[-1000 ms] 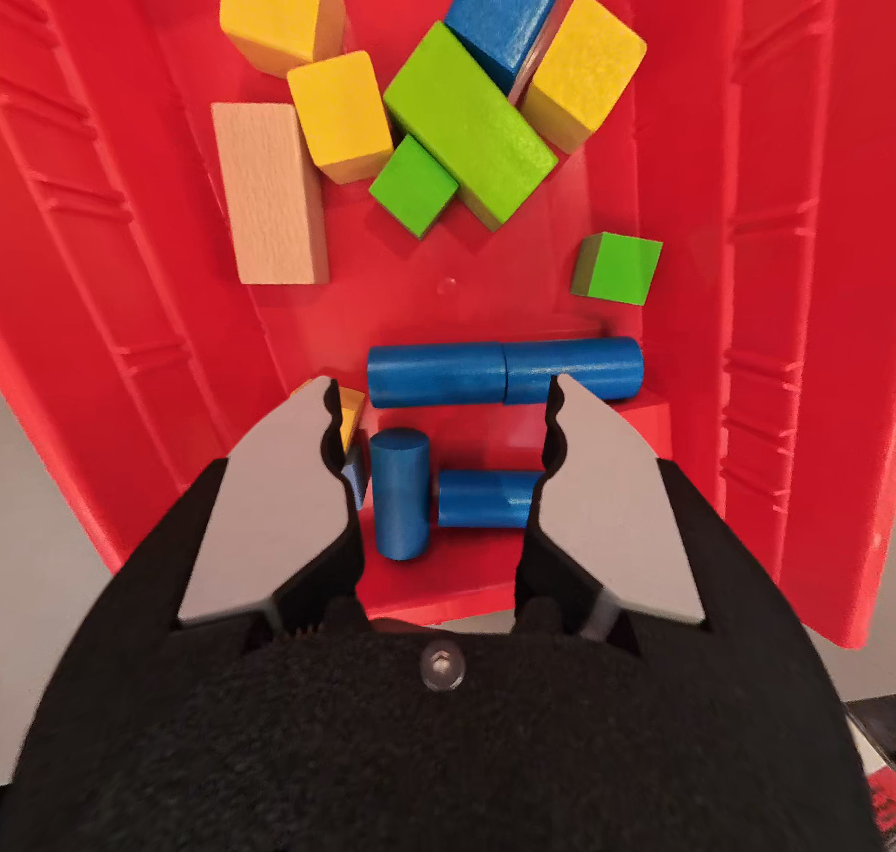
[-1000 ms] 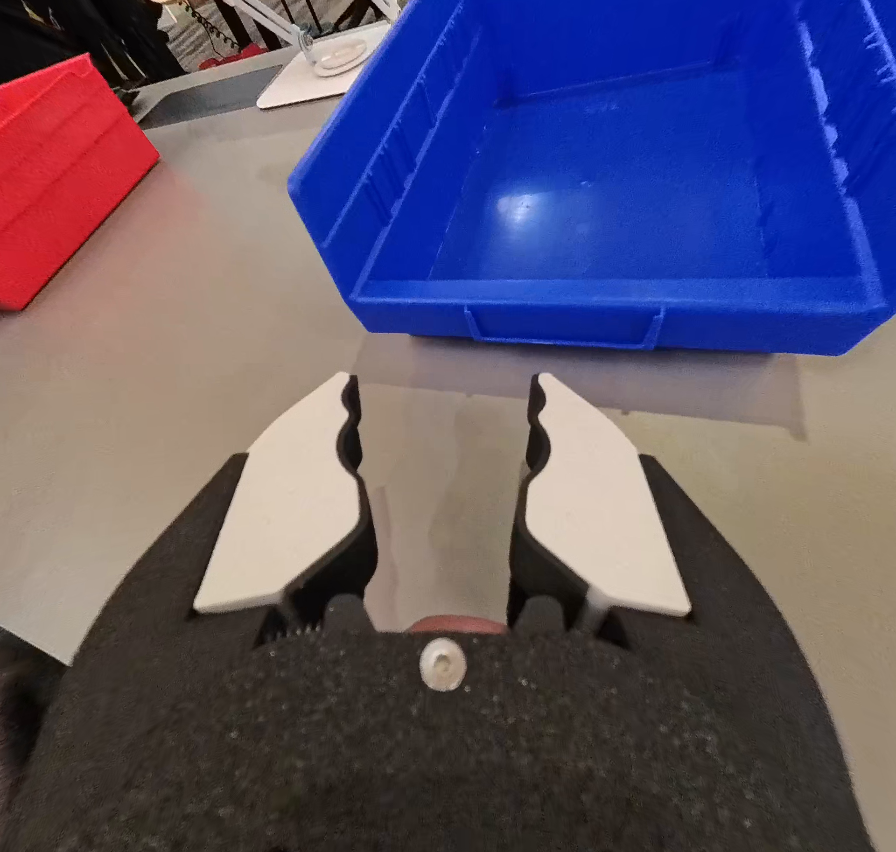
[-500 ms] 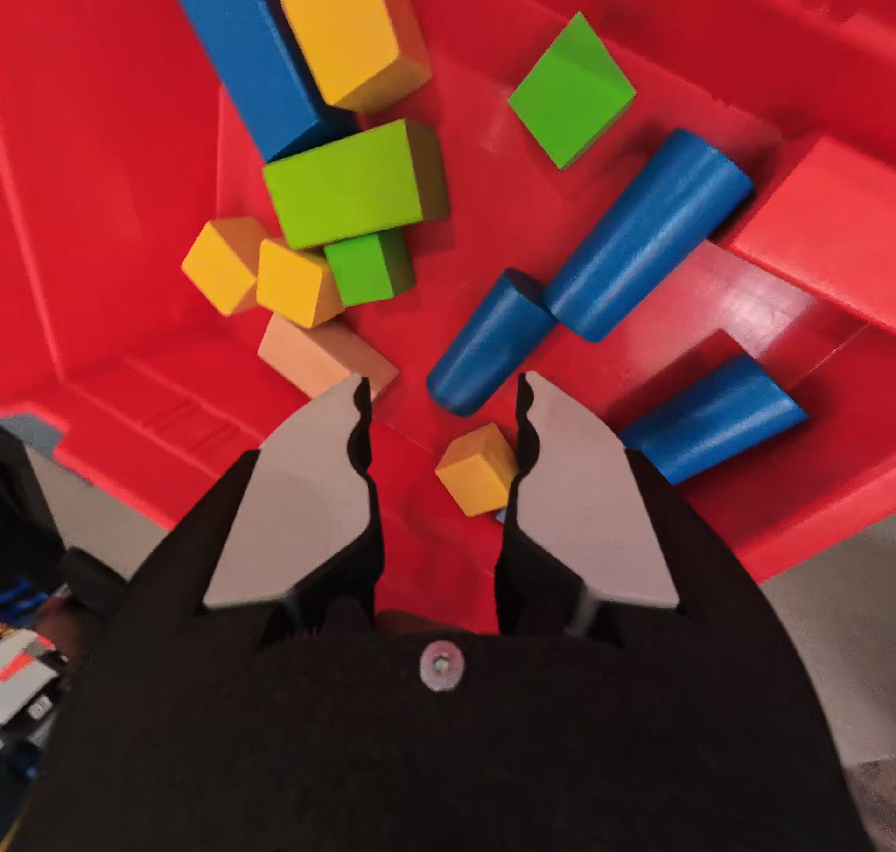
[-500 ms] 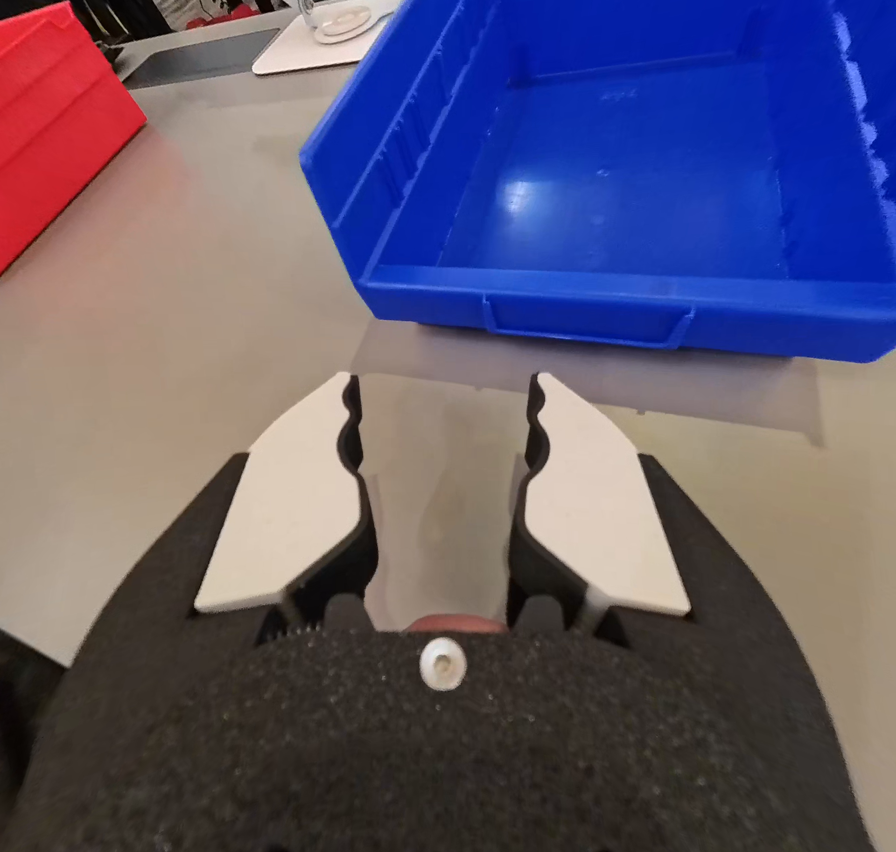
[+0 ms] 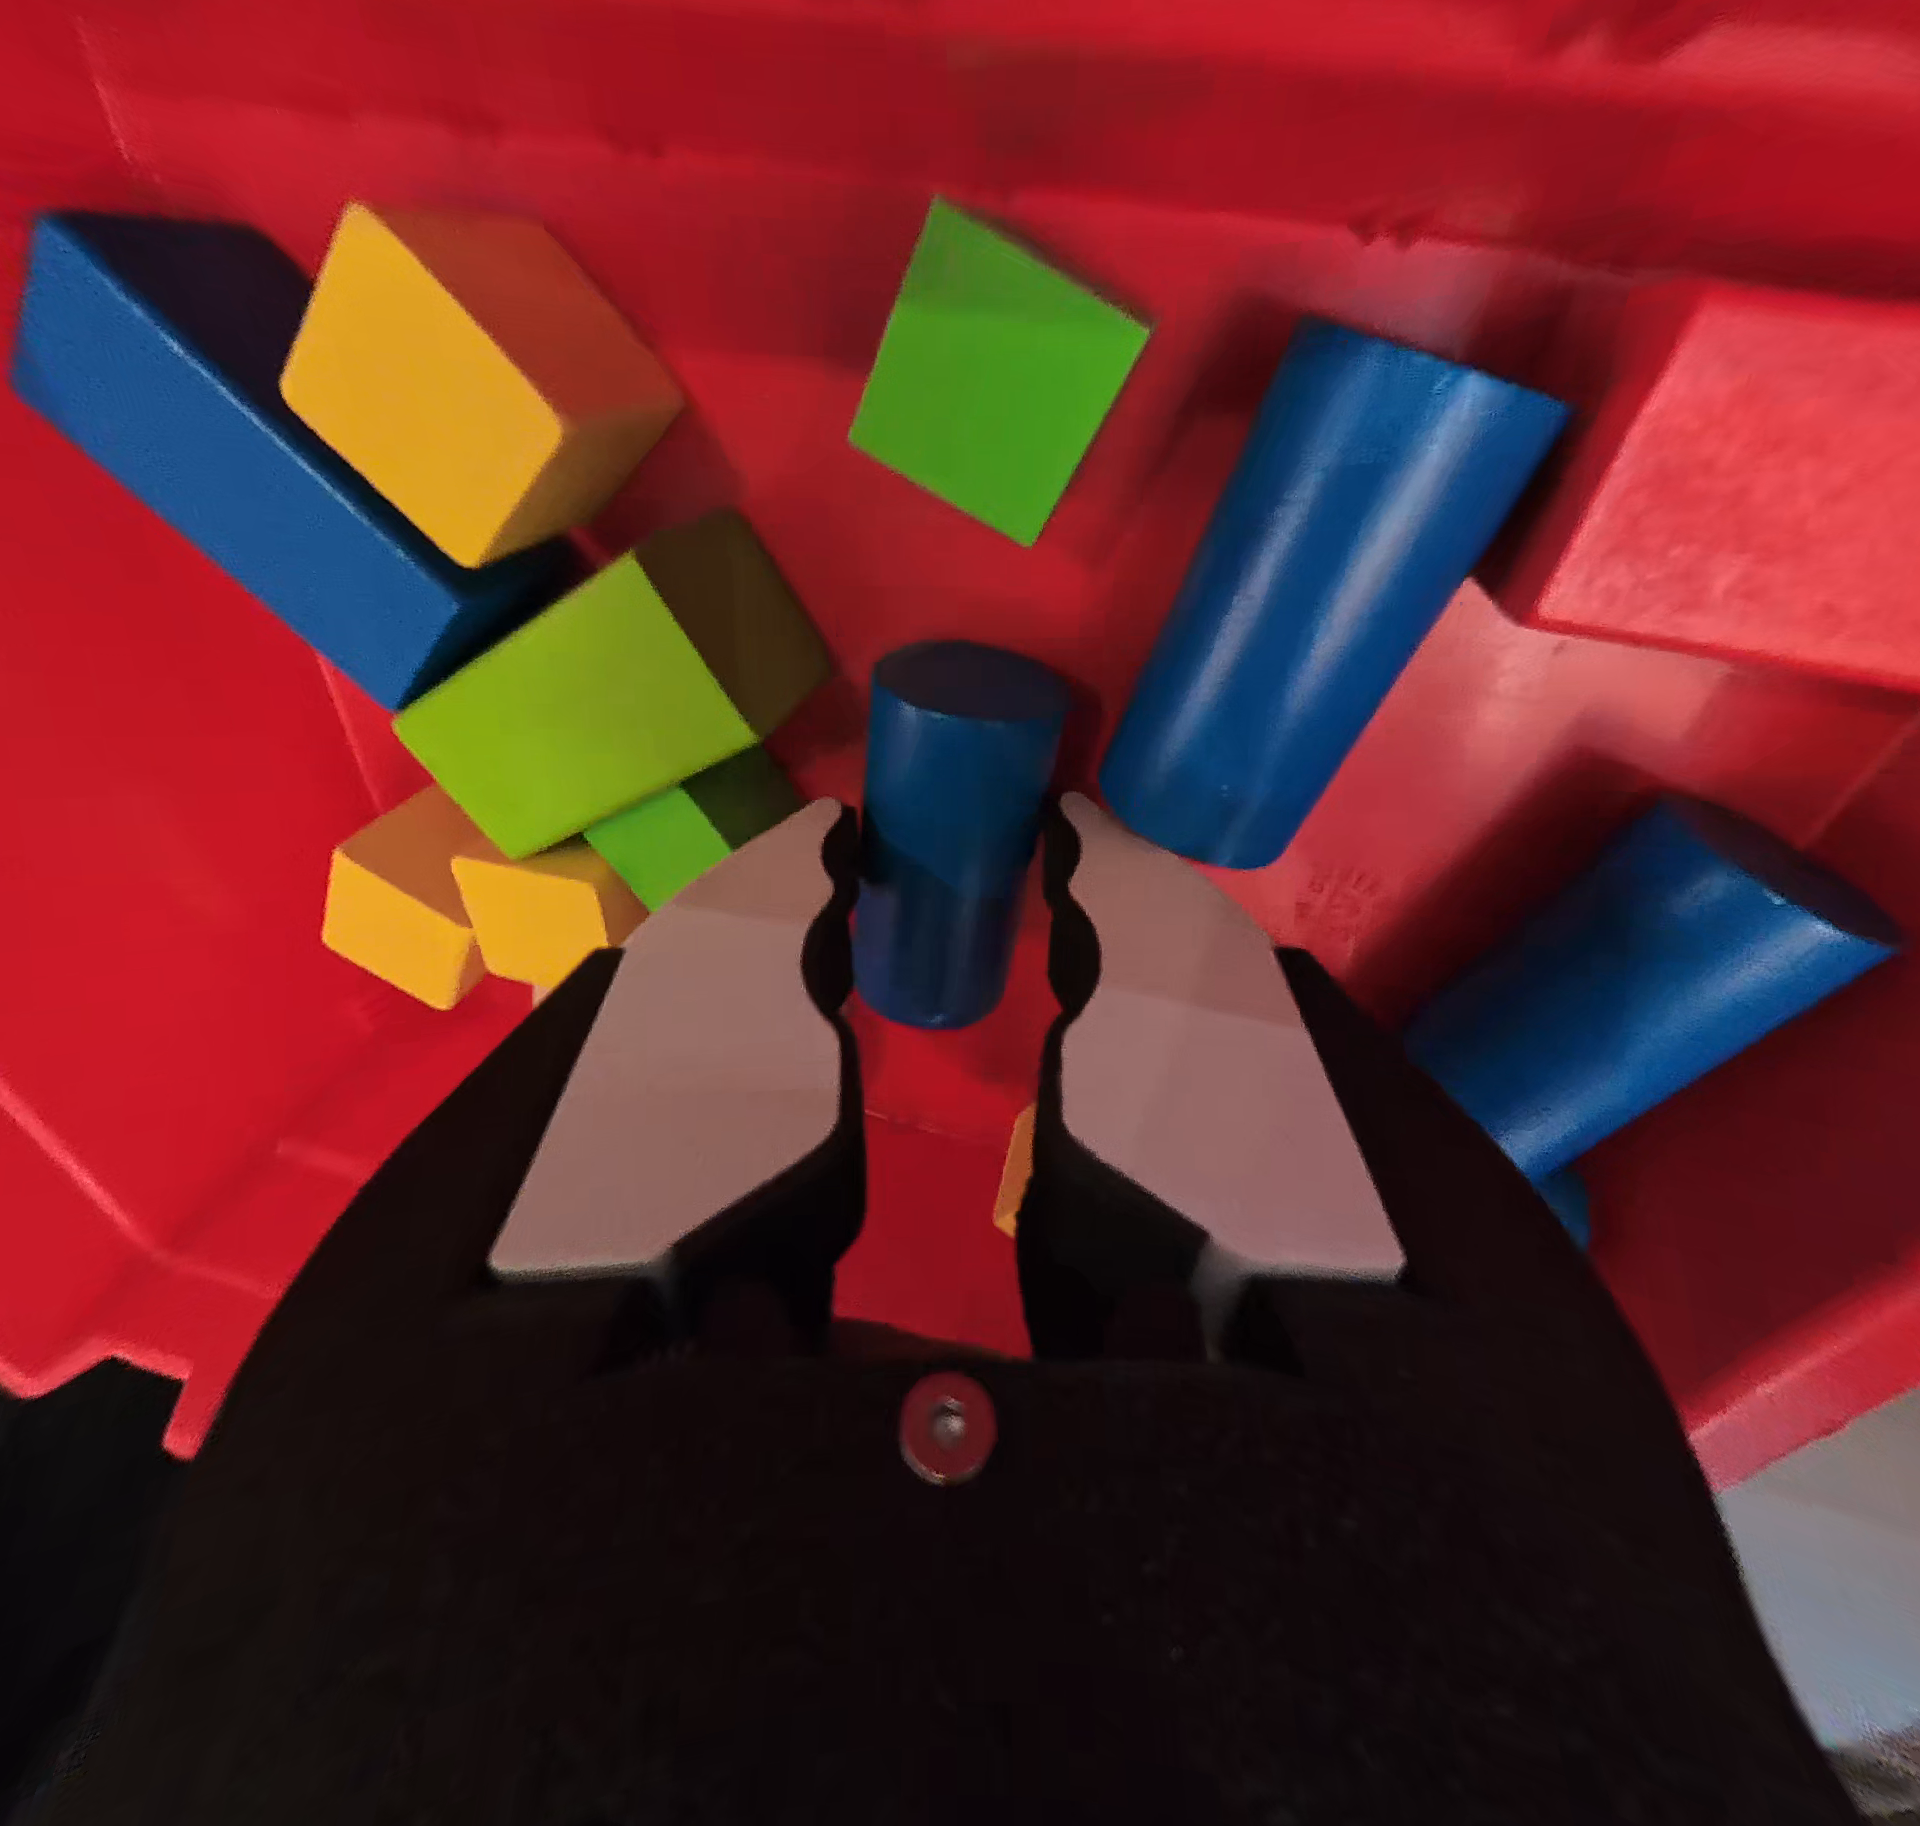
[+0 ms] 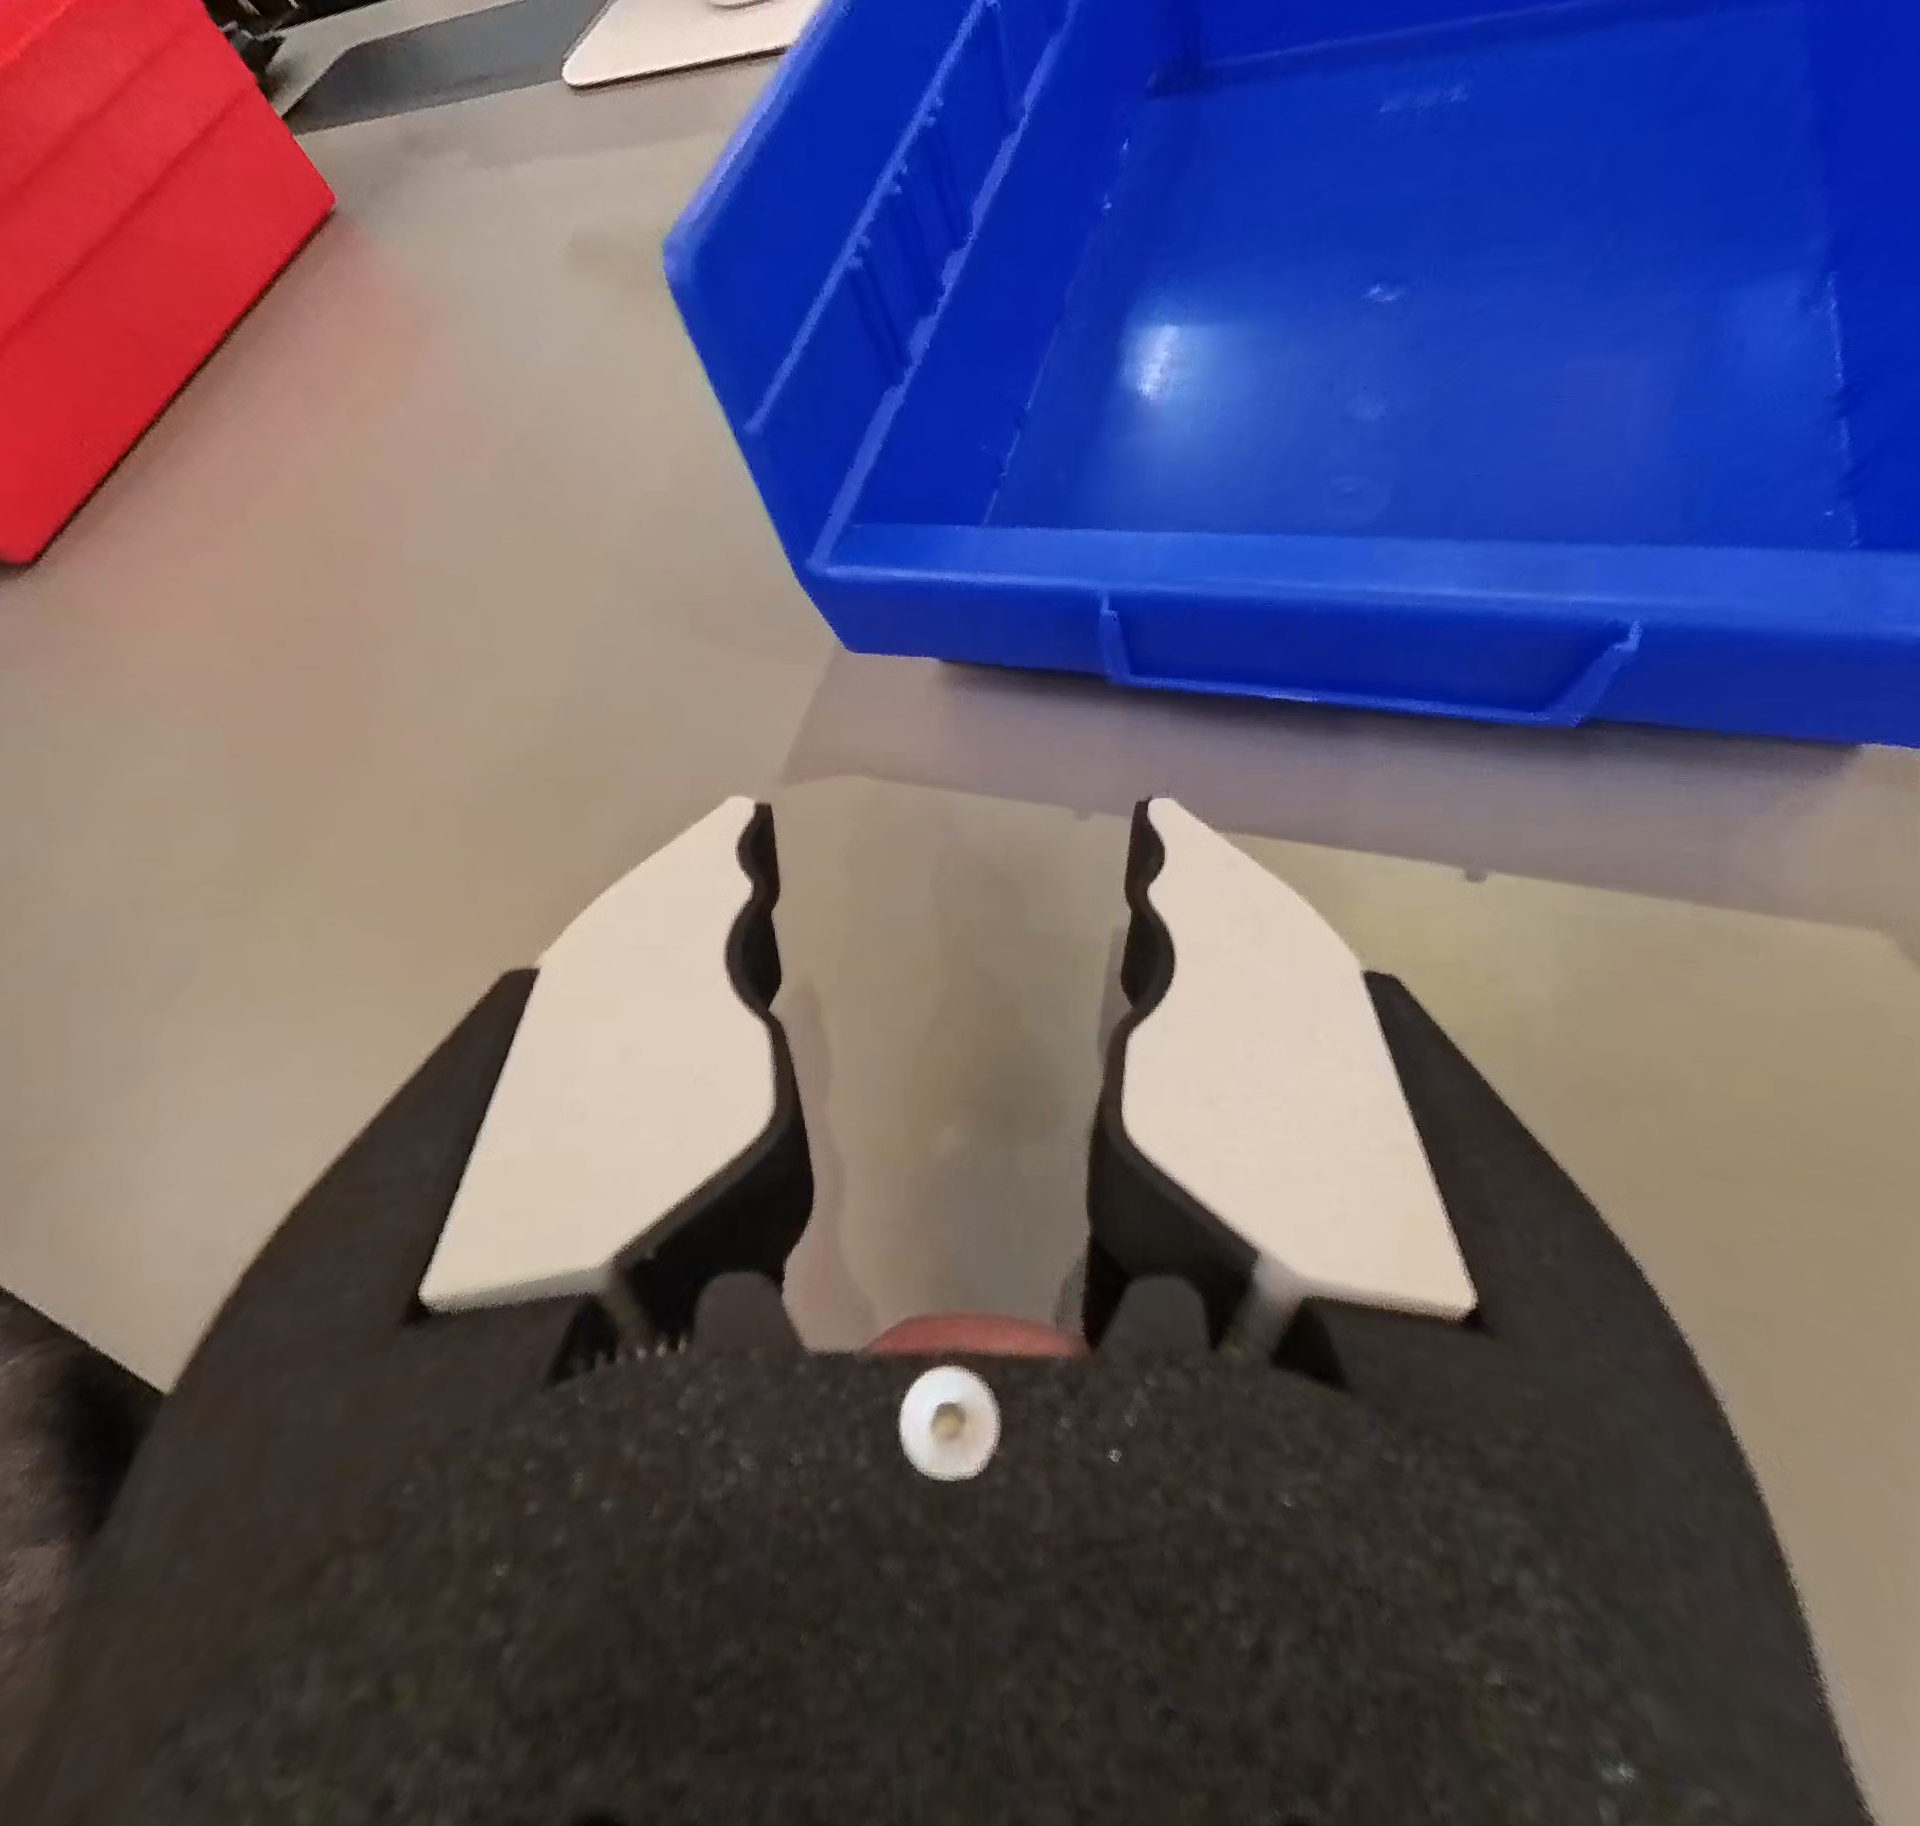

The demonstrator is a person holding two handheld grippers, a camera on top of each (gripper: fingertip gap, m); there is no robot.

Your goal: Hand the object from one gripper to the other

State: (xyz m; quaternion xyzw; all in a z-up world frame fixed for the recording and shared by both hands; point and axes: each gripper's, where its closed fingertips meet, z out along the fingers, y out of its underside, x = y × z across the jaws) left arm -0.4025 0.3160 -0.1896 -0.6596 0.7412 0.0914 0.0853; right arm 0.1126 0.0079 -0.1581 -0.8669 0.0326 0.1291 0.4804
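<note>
In the left wrist view my left gripper (image 5: 951,810) is down inside the red bin (image 5: 1039,62). Its two pads sit against the sides of a short blue cylinder (image 5: 961,737), which points away from me between the fingertips. In the right wrist view my right gripper (image 6: 951,810) is open and empty above the grey table (image 6: 416,737), just in front of the empty blue bin (image 6: 1351,571).
Around the held cylinder lie a longer blue cylinder (image 5: 1330,581), another blue cylinder (image 5: 1642,987), a green cube (image 5: 992,374), a green block (image 5: 582,696), yellow blocks (image 5: 447,394) and a long blue block (image 5: 208,467). The red bin also shows at the right view's left edge (image 6: 125,270).
My left gripper turned and moved deeper into the red bin, and its jaws narrowed from wide open onto the short blue cylinder. My right gripper stayed open and drifted slightly toward the blue bin.
</note>
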